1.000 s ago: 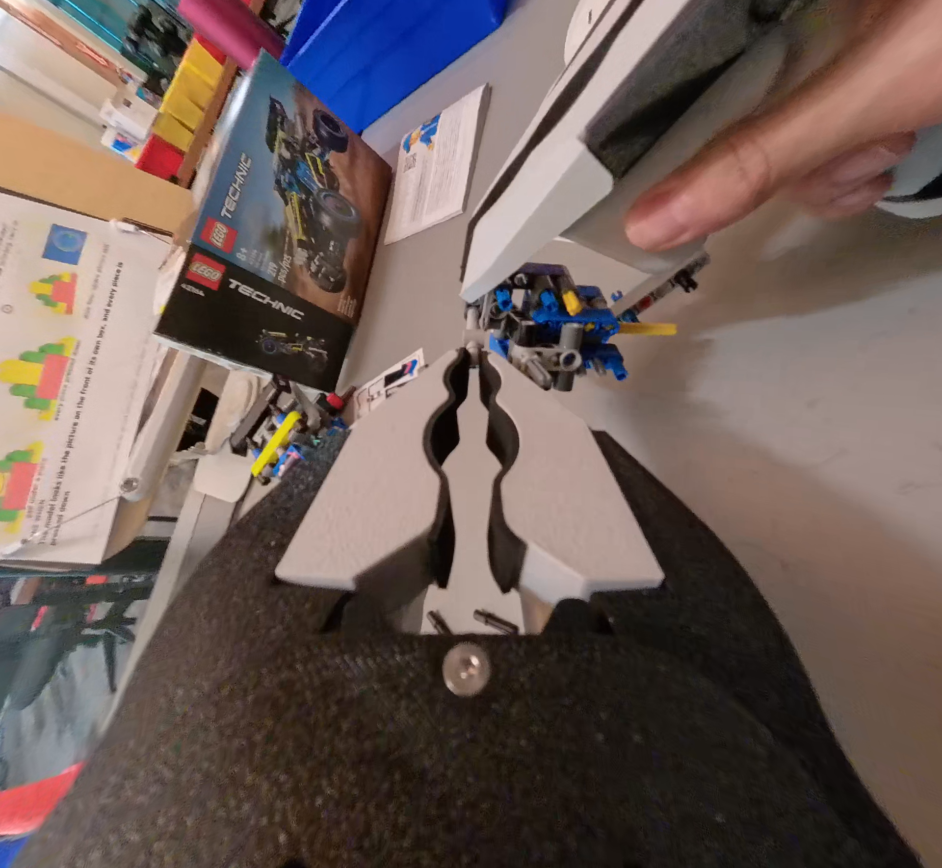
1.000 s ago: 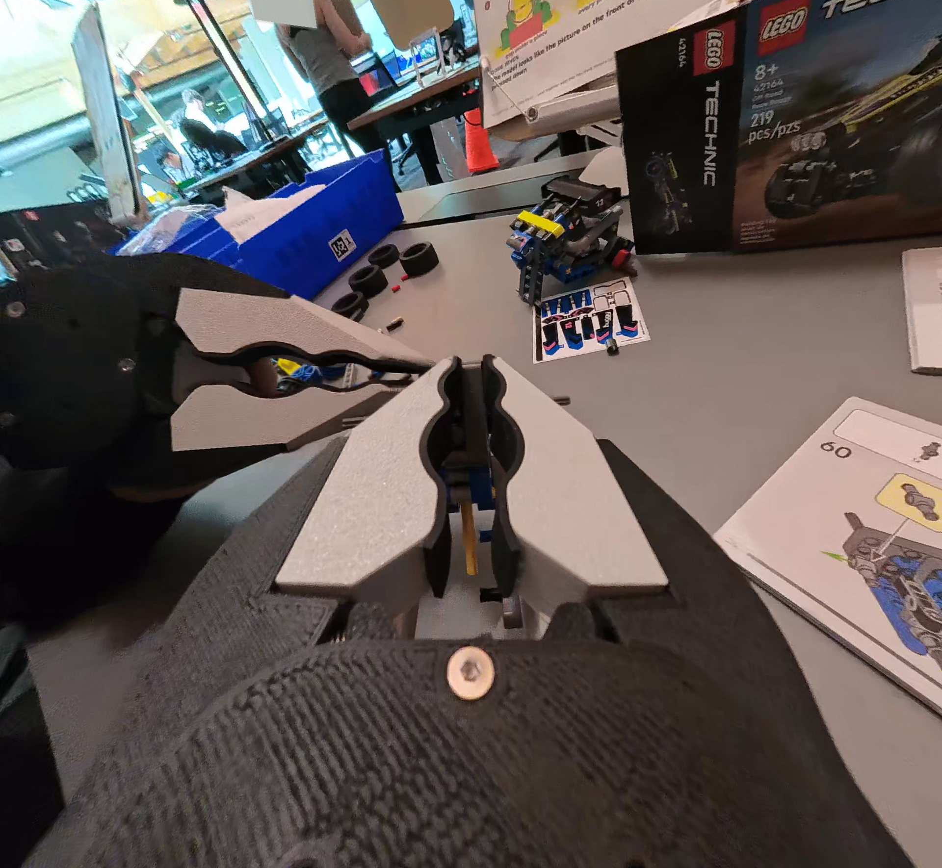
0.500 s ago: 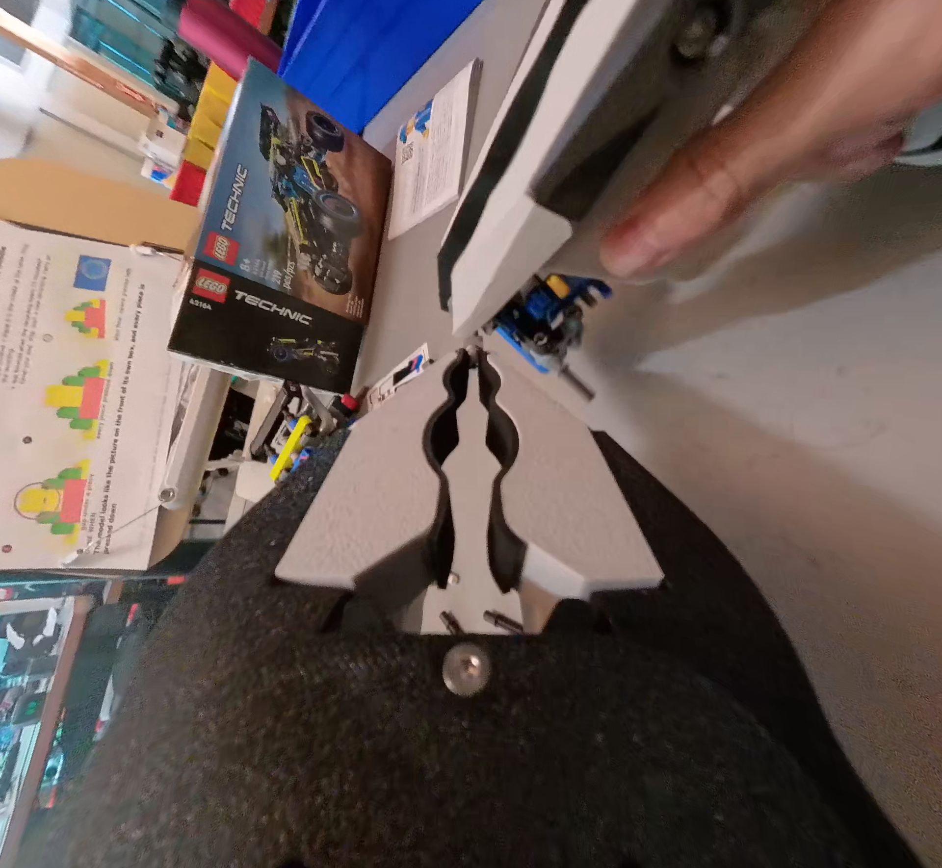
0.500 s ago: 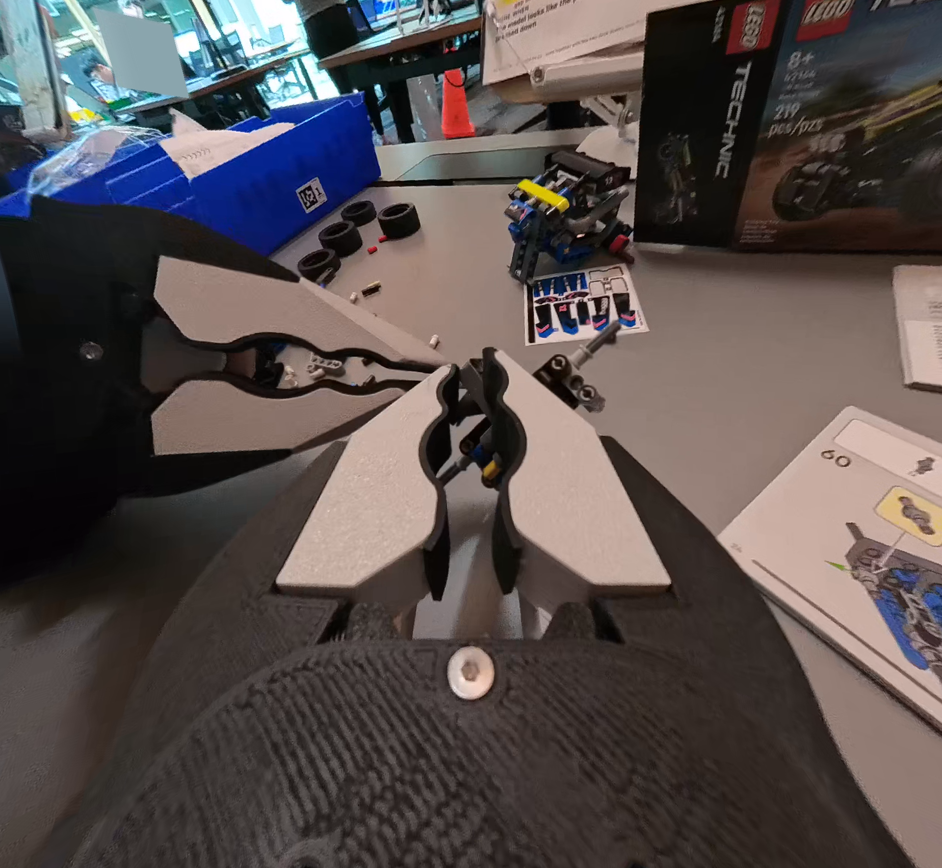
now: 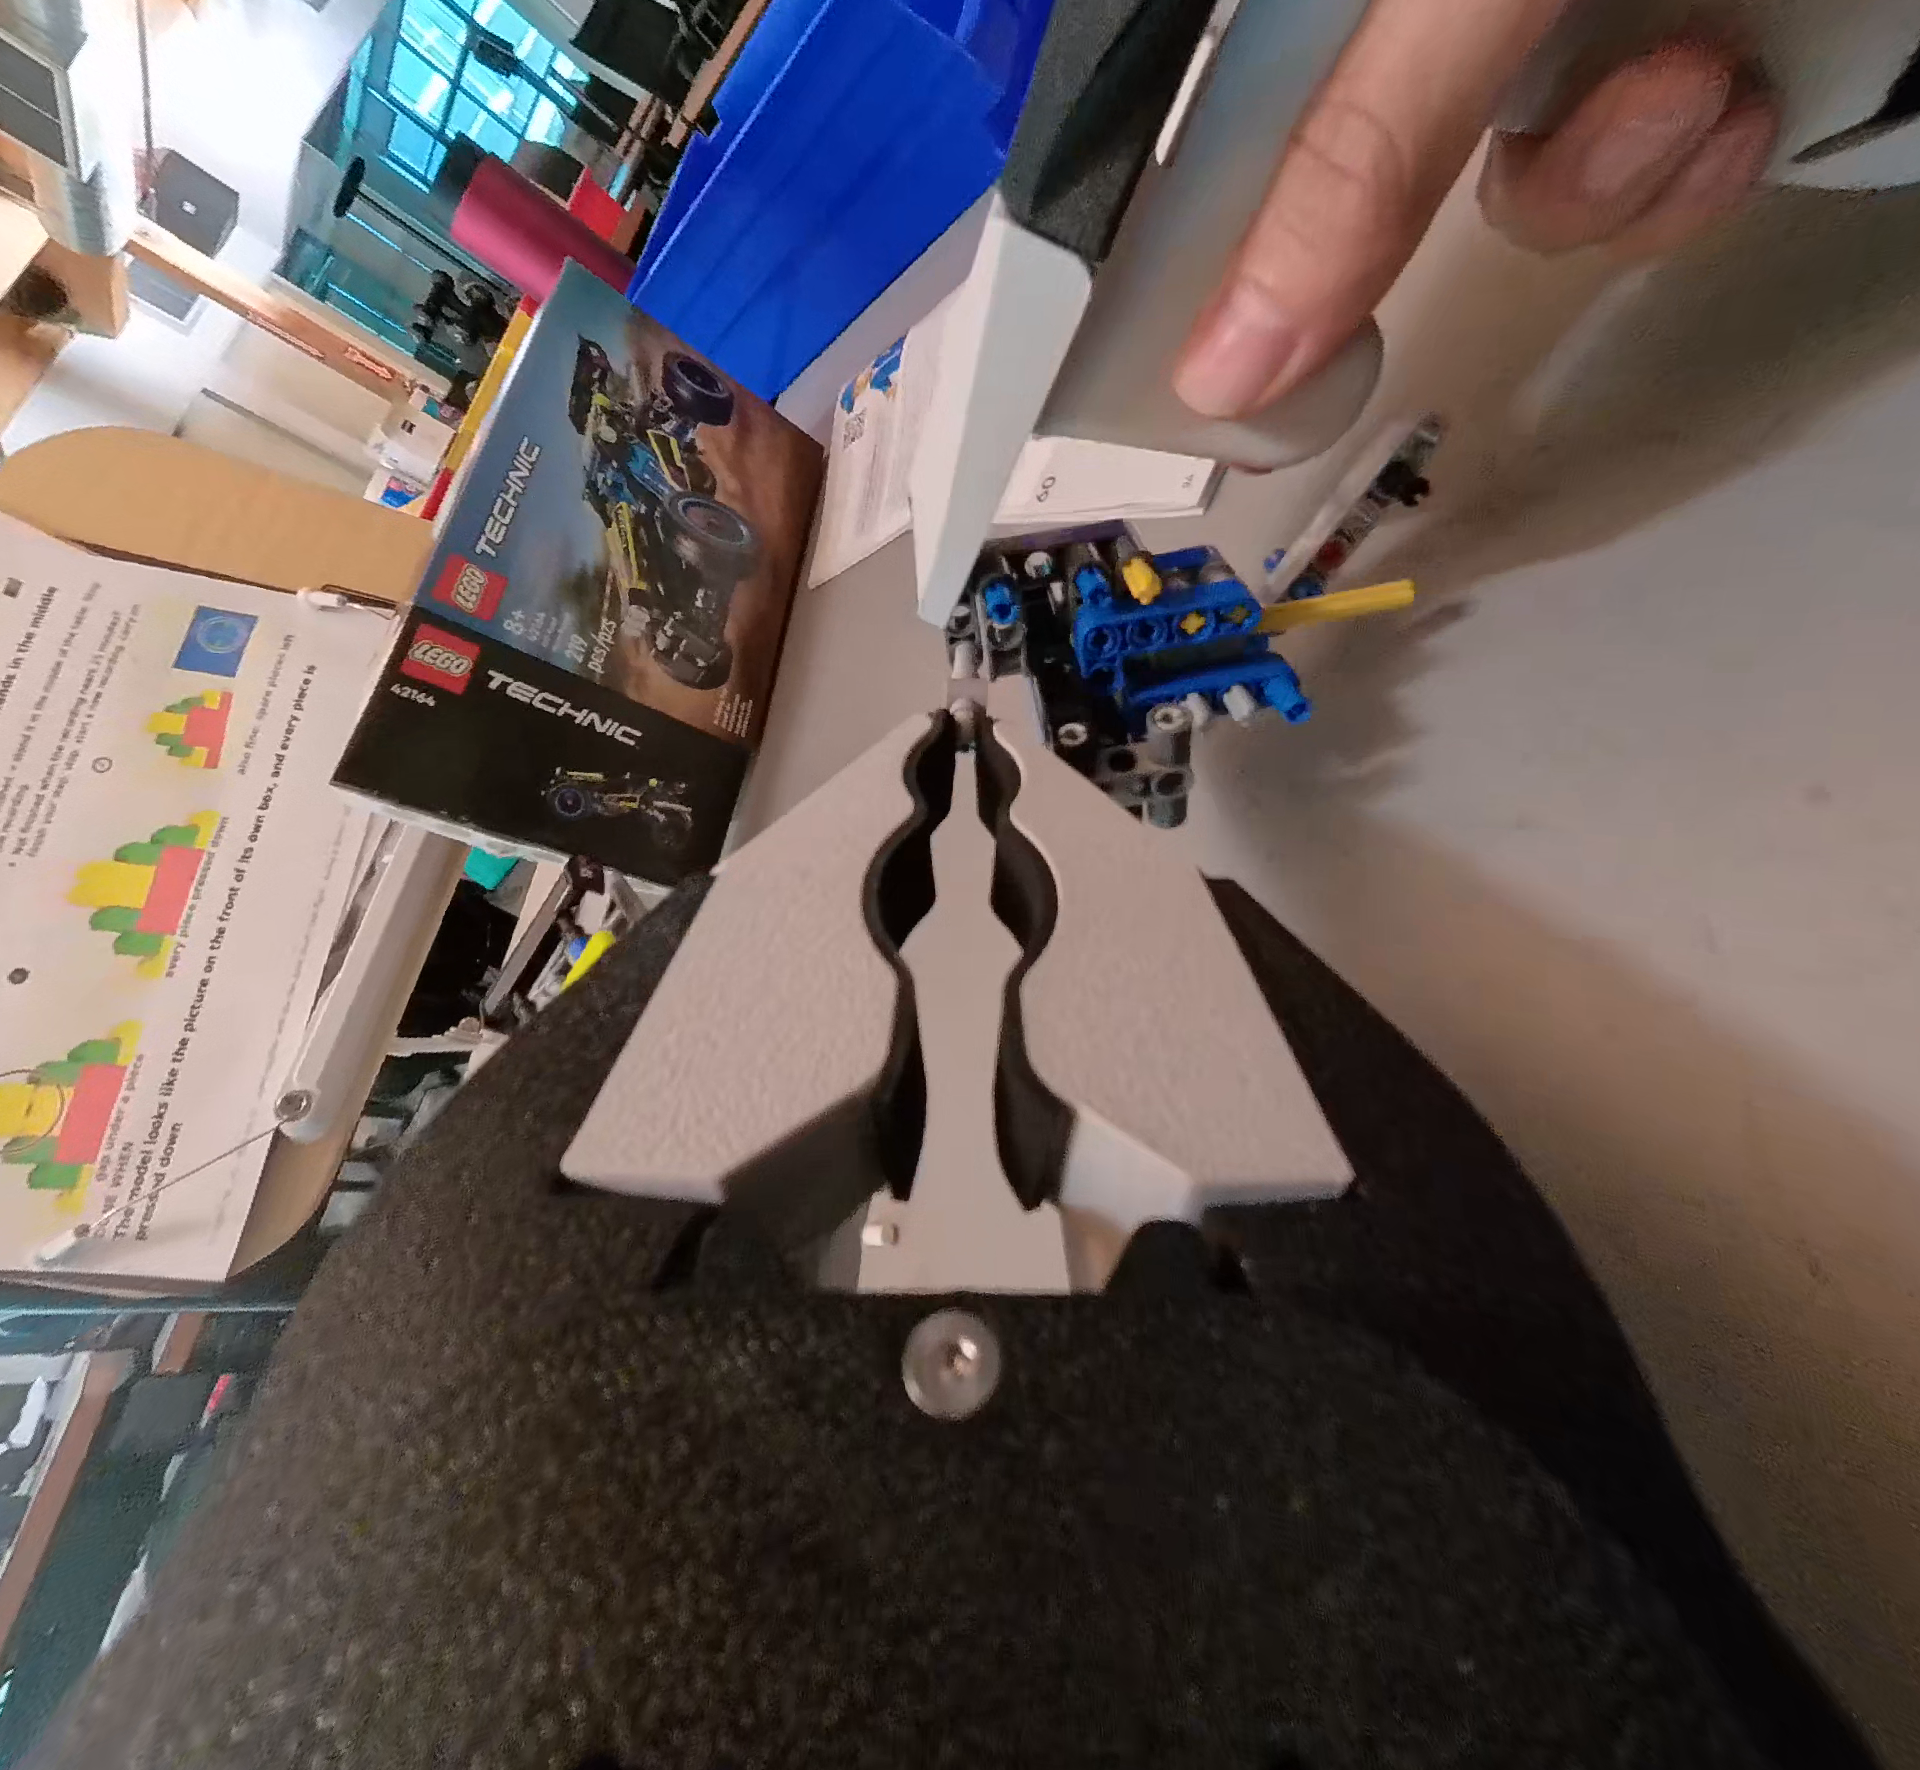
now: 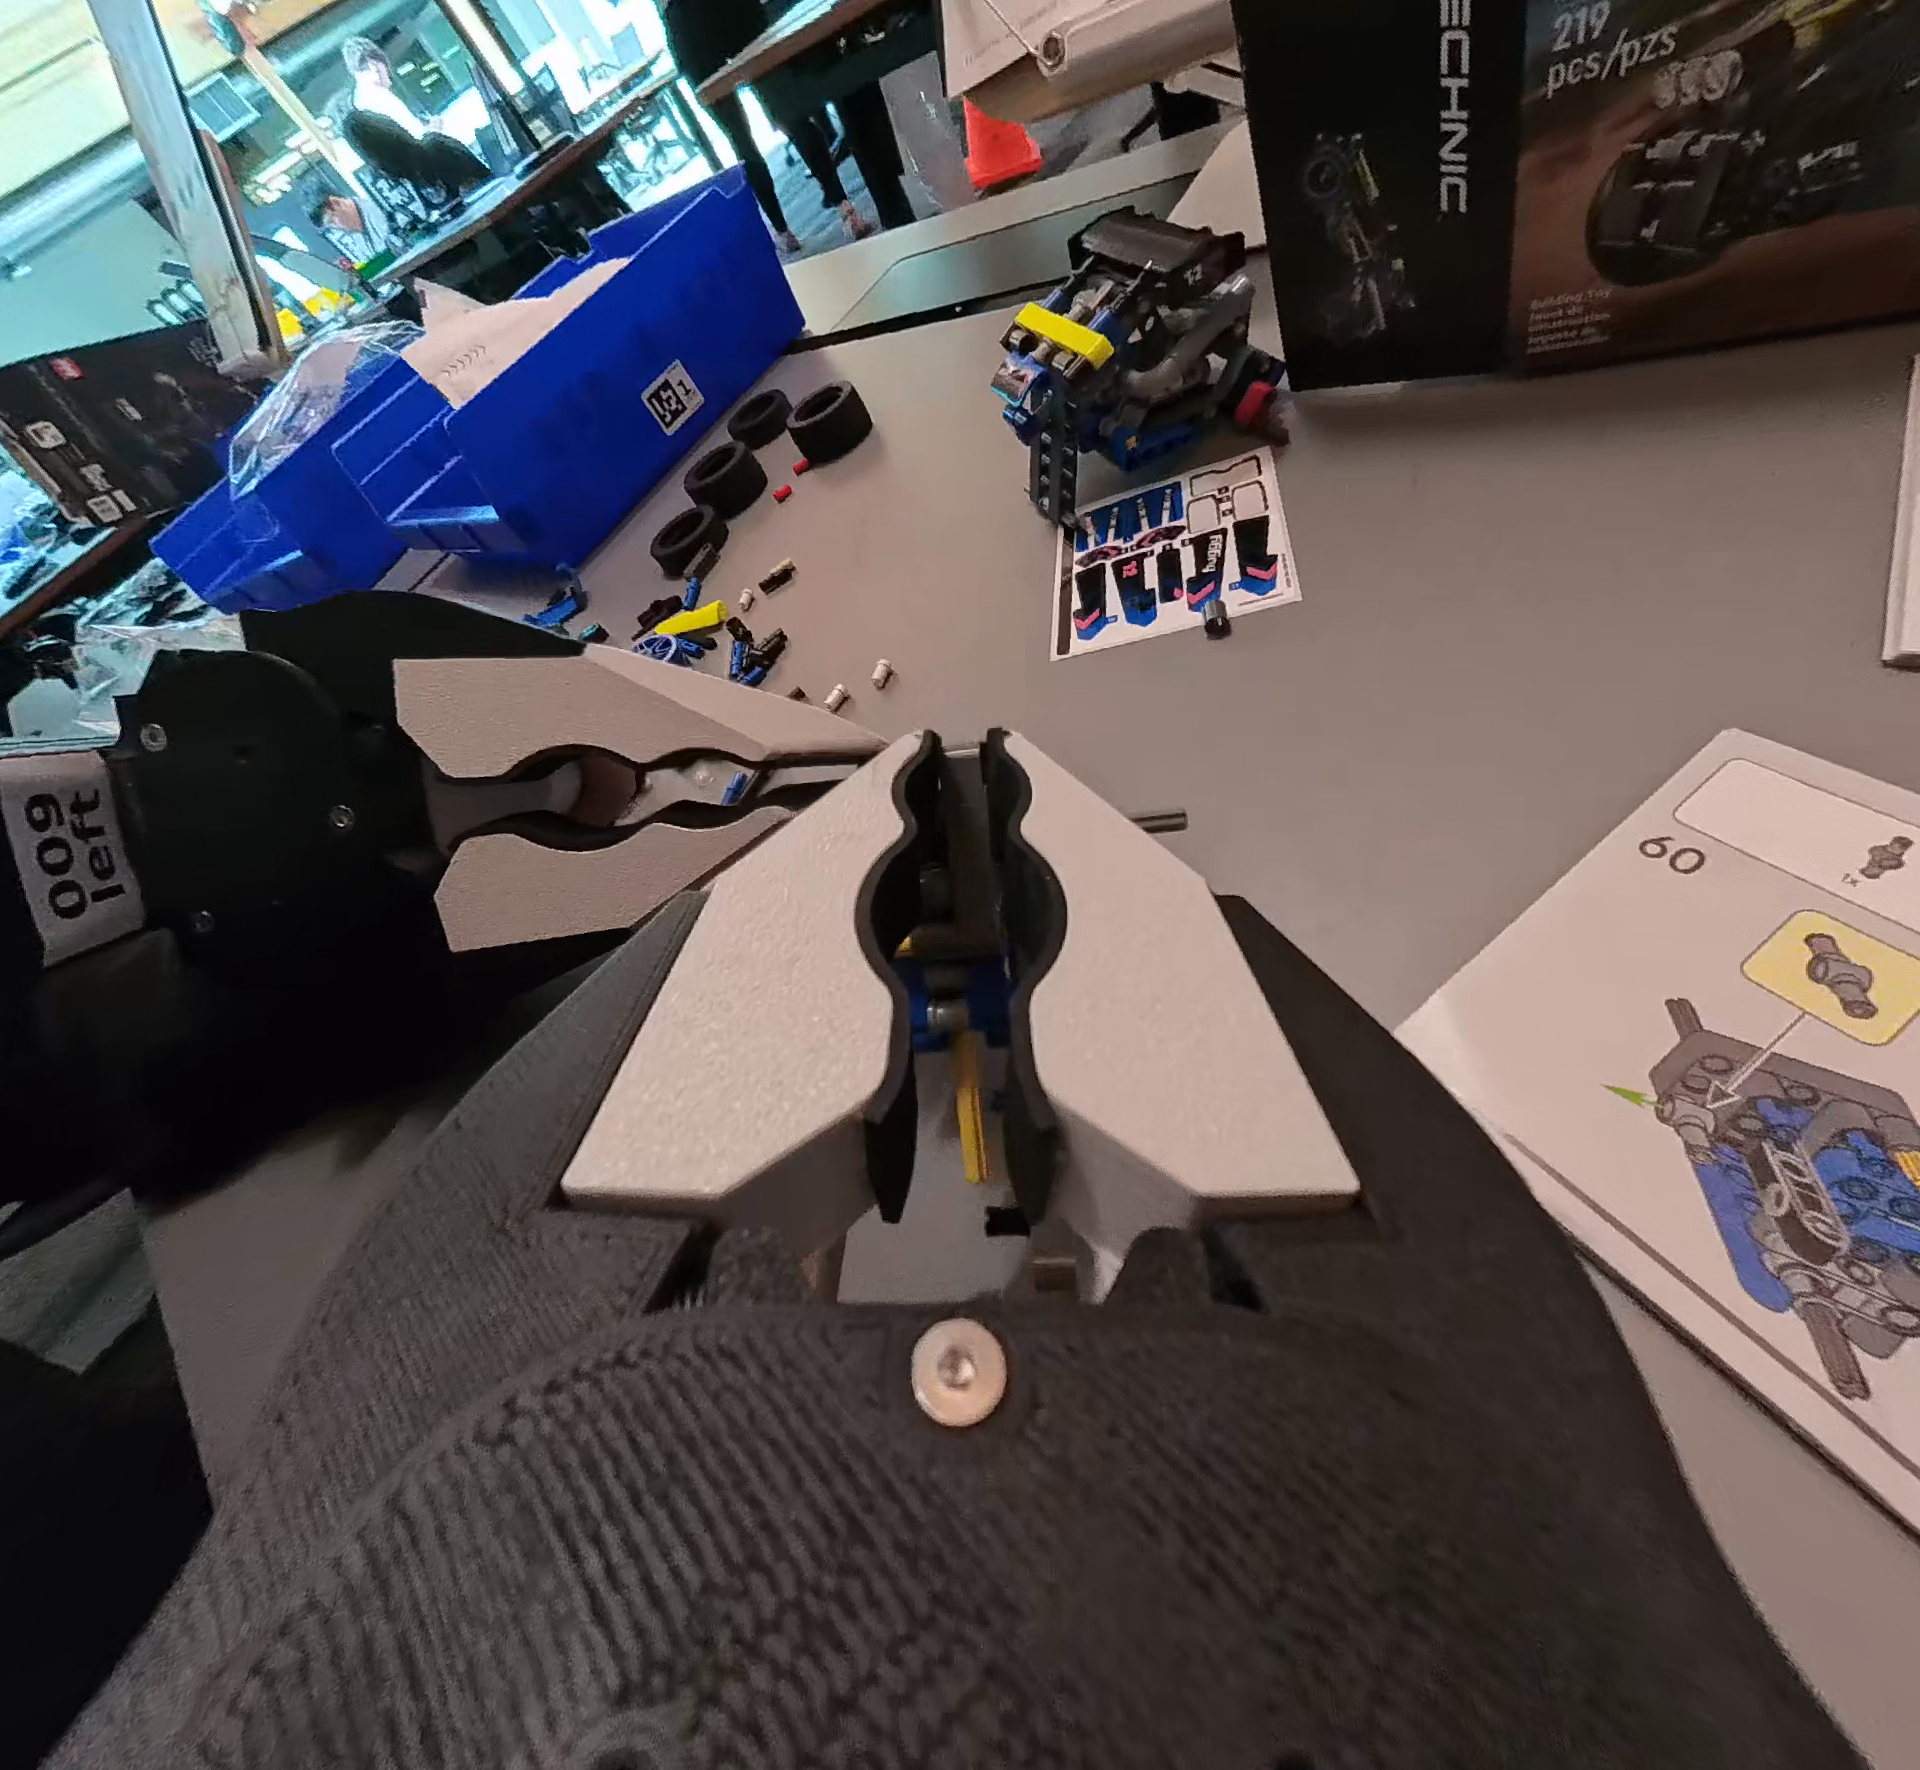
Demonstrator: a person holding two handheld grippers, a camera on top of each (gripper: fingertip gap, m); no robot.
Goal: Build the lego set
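- Left wrist view: the left tool (image 5: 961,733) is clenched, its tips pinching a small pale peg (image 5: 964,709); half a second ago the tips were pressed together the same way
- Just ahead and right of those tips hangs the blue and black sub-assembly (image 5: 1148,666), gripped from above by the right tool (image 6: 961,754), which a hand (image 5: 1455,110) holds; the peg sits just beside the assembly's near corner, and whether they touch cannot be told
- Half a second ago the assembly was turned so that little of it showed, with a grey axle pointing down; now its blue beam faces the left tool and a yellow axle (image 5: 1340,603) juts out to the right
- Right wrist view: the right tool is clamped on the assembly, blue parts and the yellow axle showing between its fingers; the grey connector that stuck out past the tips a moment ago is no longer seen there
- The left tool reaches in from the left, tips meeting the right tool's tips; a white printed label (image 6: 73,853) wraps its body
- On the desk (image 6: 1455,577) ahead: a partly built car body (image 6: 1132,349), a sticker sheet (image 6: 1174,557) and the printed set box (image 6: 1558,110)
- Ahead and left: black tyres (image 6: 727,473), loose pieces (image 6: 717,629), and a blue bin (image 6: 582,411) bearing a square code tag
- Right of the right tool lies the open instruction booklet (image 6: 1714,1045), showing a numbered step
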